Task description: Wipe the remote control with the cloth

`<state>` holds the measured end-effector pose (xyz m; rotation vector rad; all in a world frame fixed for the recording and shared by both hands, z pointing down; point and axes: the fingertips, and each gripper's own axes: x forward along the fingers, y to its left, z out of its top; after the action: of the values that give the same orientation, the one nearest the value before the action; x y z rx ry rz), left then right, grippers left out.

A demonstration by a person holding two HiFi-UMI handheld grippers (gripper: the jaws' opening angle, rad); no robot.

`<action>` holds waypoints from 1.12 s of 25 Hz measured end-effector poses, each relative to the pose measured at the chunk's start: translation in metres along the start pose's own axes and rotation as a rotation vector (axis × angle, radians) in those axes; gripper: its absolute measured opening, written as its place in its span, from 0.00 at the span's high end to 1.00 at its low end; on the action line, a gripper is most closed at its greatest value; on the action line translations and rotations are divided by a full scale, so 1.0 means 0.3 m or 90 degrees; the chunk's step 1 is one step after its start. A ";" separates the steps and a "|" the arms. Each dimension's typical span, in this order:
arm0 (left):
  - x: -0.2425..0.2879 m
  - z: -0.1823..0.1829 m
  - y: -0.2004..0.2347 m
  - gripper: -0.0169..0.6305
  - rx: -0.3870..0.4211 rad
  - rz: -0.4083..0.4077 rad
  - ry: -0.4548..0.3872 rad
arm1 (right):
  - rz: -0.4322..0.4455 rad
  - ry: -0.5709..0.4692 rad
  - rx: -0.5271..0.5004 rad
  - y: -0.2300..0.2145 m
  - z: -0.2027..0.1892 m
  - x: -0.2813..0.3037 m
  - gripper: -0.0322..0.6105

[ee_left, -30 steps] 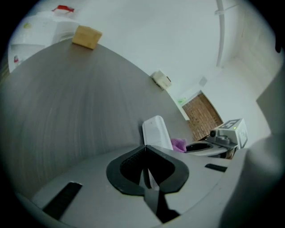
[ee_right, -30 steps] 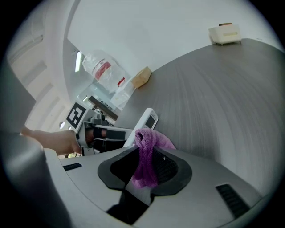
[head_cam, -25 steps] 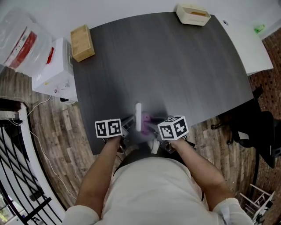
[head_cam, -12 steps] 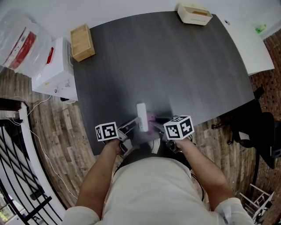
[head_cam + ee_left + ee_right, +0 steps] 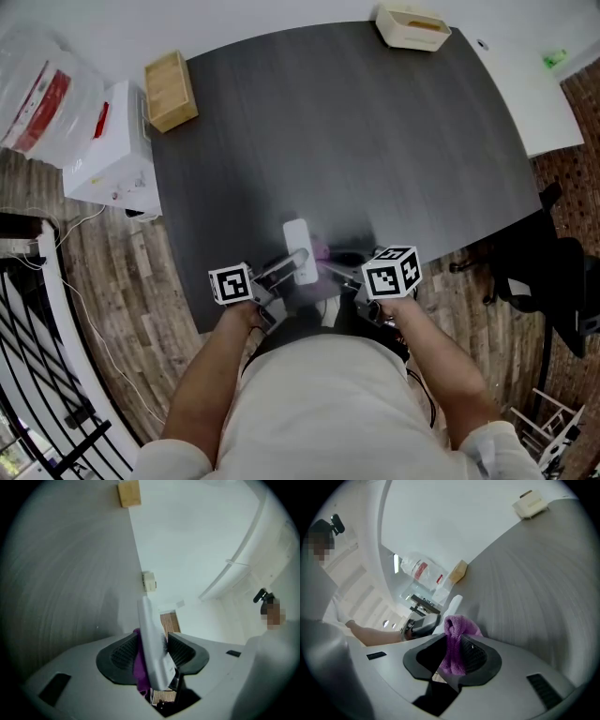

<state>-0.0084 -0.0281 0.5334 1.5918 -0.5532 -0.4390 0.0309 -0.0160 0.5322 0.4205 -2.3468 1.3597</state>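
The white remote [image 5: 297,249] is low in the middle of the head view, near the front edge of the dark table [image 5: 375,141]. It sits between the jaws of the left gripper [image 5: 279,270]. Those jaws have just been opening and now stand apart, not squeezing the remote. The right gripper [image 5: 342,272] is clamped on the purple cloth [image 5: 454,644]. The cloth is just beside the remote, on its right side.
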 end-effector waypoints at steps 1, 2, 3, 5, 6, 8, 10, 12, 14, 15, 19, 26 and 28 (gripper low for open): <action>-0.002 0.004 -0.004 0.69 0.001 -0.007 -0.008 | -0.005 -0.002 -0.013 0.002 0.010 -0.006 0.79; -0.004 0.009 -0.012 0.69 0.003 -0.017 -0.014 | -0.012 -0.002 -0.029 0.006 0.020 -0.012 0.79; -0.006 0.014 -0.023 0.70 0.006 -0.029 -0.018 | -0.019 0.000 -0.048 0.013 0.030 -0.017 0.79; -0.007 0.028 -0.050 0.70 0.016 -0.049 -0.026 | -0.043 0.001 -0.084 0.027 0.051 -0.028 0.79; -0.008 0.037 -0.064 0.70 0.020 -0.056 -0.035 | -0.064 -0.002 -0.104 0.034 0.064 -0.036 0.79; -0.011 0.061 -0.089 0.70 0.031 -0.066 -0.059 | -0.125 -0.012 -0.159 0.049 0.096 -0.056 0.79; -0.015 0.083 -0.124 0.75 0.045 -0.085 -0.078 | -0.193 -0.026 -0.220 0.062 0.130 -0.074 0.79; -0.012 0.092 -0.160 0.81 0.065 -0.105 -0.080 | -0.236 -0.043 -0.253 0.078 0.162 -0.087 0.79; -0.009 0.095 -0.188 0.82 0.073 -0.121 -0.074 | -0.246 -0.056 -0.254 0.096 0.184 -0.092 0.79; -0.011 0.099 -0.202 0.82 0.065 -0.131 -0.075 | -0.244 -0.060 -0.253 0.105 0.191 -0.093 0.79; -0.034 0.130 -0.259 0.82 0.031 -0.184 -0.098 | -0.249 -0.083 -0.273 0.124 0.234 -0.119 0.79; -0.065 0.165 -0.256 0.82 0.039 -0.173 -0.110 | -0.289 -0.127 -0.407 0.185 0.451 -0.164 0.79; -0.062 0.169 -0.261 0.82 0.045 -0.169 -0.109 | -0.298 -0.131 -0.488 0.238 0.523 -0.148 0.79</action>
<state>-0.0458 -0.0539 0.4498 1.7134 -0.4922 -0.7686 0.0091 -0.1158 0.3866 0.8119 -2.4832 0.1781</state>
